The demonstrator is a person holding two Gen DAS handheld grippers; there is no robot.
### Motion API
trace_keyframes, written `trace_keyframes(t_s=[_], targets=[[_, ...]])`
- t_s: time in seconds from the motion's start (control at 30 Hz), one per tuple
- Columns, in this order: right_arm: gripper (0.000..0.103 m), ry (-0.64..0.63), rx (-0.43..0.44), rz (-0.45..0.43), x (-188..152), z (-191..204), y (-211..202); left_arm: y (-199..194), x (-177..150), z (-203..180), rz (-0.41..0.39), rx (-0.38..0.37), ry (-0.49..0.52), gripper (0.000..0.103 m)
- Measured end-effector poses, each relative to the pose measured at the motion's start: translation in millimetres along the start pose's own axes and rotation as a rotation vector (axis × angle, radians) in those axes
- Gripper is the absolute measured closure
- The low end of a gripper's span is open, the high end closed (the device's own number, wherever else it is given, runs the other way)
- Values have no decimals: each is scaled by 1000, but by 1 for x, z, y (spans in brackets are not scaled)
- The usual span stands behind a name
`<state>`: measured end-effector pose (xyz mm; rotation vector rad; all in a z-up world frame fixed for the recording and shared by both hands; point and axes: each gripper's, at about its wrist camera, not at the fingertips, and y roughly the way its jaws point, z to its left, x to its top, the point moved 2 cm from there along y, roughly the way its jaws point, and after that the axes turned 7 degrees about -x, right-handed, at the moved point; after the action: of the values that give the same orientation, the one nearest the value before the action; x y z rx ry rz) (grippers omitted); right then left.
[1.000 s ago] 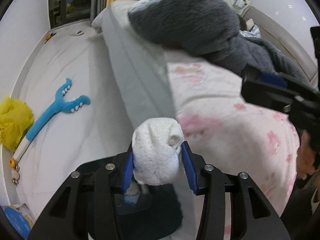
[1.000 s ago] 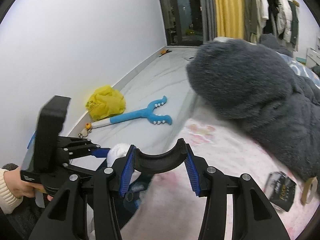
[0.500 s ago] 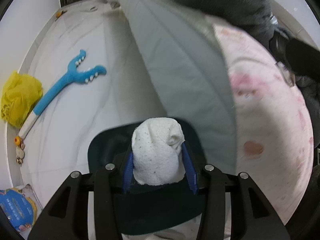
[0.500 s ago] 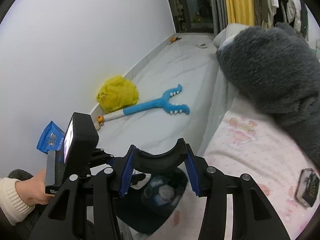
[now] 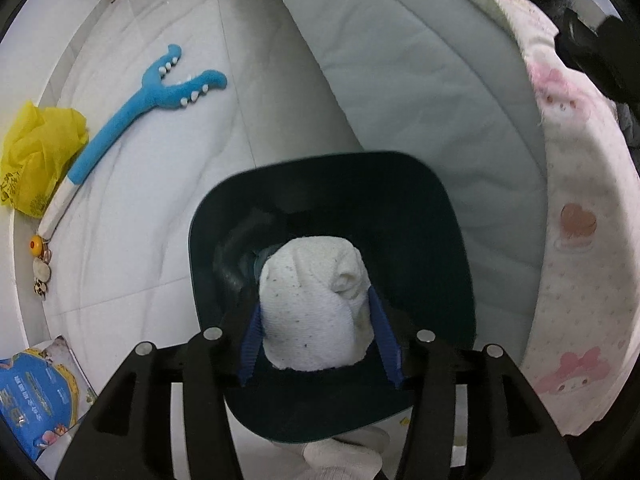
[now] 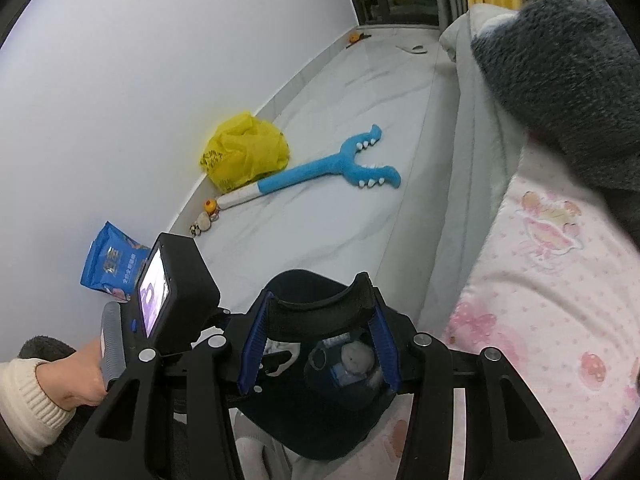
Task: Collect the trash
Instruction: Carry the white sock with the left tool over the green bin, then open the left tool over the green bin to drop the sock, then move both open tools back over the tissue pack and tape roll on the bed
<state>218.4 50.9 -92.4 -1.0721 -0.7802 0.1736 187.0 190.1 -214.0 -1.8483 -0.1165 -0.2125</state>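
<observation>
My left gripper (image 5: 316, 334) is shut on a crumpled white paper wad (image 5: 314, 304) and holds it right over the mouth of a dark trash bin (image 5: 444, 216) on the floor beside the bed. My right gripper (image 6: 318, 346) is open and empty, its blue pads (image 6: 384, 344) above the same bin (image 6: 304, 284). Several bits of trash (image 6: 352, 360) lie inside the bin. The left gripper's body (image 6: 172, 292) shows at the left of the right wrist view, held by a hand.
A blue plush toy (image 5: 148, 100) and a yellow plastic bag (image 5: 36, 160) lie on the pale floor by the wall. A blue snack packet (image 6: 110, 258) leans on the wall. The bed with a pink sheet (image 5: 576, 240) and a grey fluffy blanket (image 6: 560, 60) is at the right.
My left gripper carried the paper wad from over the bed's edge down to above the bin. My right gripper swung left and down until the bin came under it.
</observation>
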Motion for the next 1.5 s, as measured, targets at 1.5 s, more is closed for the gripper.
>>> trace_keyframes(t_s=[1.5], targets=[[47,-146,-98,429,-51,58,129,-163,-3,34,-573,3,27,18]])
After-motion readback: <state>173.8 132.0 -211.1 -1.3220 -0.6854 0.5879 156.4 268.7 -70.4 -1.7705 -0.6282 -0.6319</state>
